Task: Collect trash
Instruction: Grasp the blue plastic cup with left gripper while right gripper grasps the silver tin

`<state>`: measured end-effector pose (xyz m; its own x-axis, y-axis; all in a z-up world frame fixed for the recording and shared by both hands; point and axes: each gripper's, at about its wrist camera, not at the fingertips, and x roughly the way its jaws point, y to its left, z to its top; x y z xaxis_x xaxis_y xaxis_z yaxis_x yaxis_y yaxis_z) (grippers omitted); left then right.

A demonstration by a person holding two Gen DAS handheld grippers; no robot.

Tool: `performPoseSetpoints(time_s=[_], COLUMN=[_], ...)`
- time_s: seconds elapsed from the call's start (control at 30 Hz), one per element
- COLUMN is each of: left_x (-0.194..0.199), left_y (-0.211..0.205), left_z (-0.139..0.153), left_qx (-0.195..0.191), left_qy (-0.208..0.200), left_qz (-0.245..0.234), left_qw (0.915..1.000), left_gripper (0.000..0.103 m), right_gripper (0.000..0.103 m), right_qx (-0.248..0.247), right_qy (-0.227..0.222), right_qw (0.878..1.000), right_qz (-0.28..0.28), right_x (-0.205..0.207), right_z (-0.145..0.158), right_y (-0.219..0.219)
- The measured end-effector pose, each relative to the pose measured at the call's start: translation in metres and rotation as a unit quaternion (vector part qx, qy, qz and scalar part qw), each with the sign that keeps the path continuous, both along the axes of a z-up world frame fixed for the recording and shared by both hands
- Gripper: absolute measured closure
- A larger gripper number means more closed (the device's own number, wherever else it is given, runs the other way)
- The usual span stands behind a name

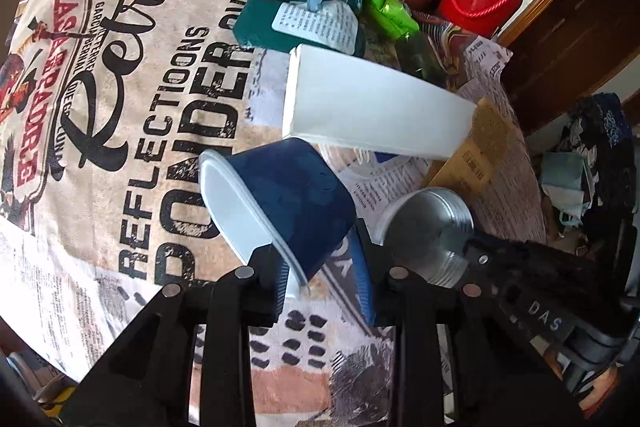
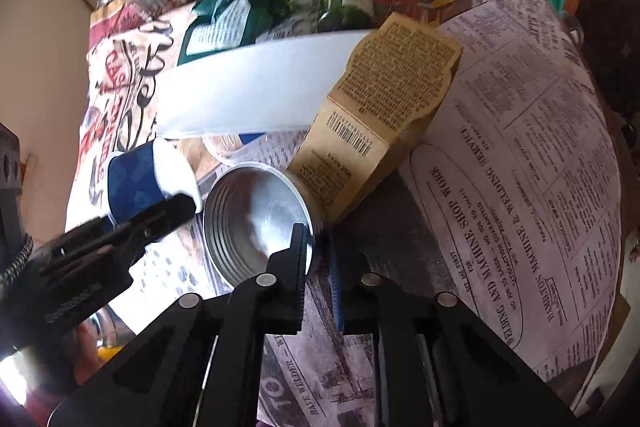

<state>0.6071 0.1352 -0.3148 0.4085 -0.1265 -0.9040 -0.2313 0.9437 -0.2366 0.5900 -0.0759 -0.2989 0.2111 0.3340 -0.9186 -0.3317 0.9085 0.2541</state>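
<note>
Both grippers grip: blue cup (image 1: 288,195) base hidden; tin (image 2: 256,219) rim pinched.

A blue cup (image 1: 288,195) with a white inside lay tipped on its side on the bench, mouth toward the left in the left wrist view. Just beside it stood an empty metal can (image 2: 256,215), open end up, ribbed inside. A long white box (image 1: 372,111) lay behind both, touching a torn tan carton (image 2: 380,107).
</note>
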Motion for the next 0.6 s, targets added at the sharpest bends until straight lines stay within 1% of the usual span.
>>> performPoseSetpoints(time_s=[0.03, 0.07, 0.13, 0.33, 0.4, 0.6], left_x=[-0.003, -0.005, -0.011, -0.034, -0.041, -0.071], left_y=[0.001, 0.002, 0.004, 0.009, 0.01, 0.012], left_z=[0.002, 0.003, 0.009, 0.038, 0.048, 0.093], left_qx=[0.007, 0.008, 0.002, 0.012, 0.016, 0.024], left_qy=[-0.003, -0.004, -0.008, -0.047, -0.056, -0.103], left_qz=[0.001, -0.001, -0.009, -0.029, -0.035, -0.068], left_qw=[1.0, 1.0, 0.9999, 0.9984, 0.9977, 0.9921], left_gripper=[0.078, 0.089, 0.097, 0.098, 0.098, 0.098], right_gripper=[0.096, 0.096, 0.096, 0.097, 0.099, 0.099], right_qx=[-0.005, -0.009, -0.012, -0.017, -0.013, -0.002], right_qy=[-0.007, -0.015, -0.027, -0.056, -0.066, -0.106], right_qw=[1.0, 1.0, 1.0, 0.998, 0.997, 0.99], right_qz=[-0.001, -0.003, -0.007, -0.028, -0.044, -0.092], right_x=[-0.002, -0.005, -0.009, -0.031, -0.039, -0.067], right_z=[0.002, 0.006, 0.011, 0.03, 0.039, 0.072], right_y=[0.001, 0.001, 0.002, 0.001, 0.001, -0.001])
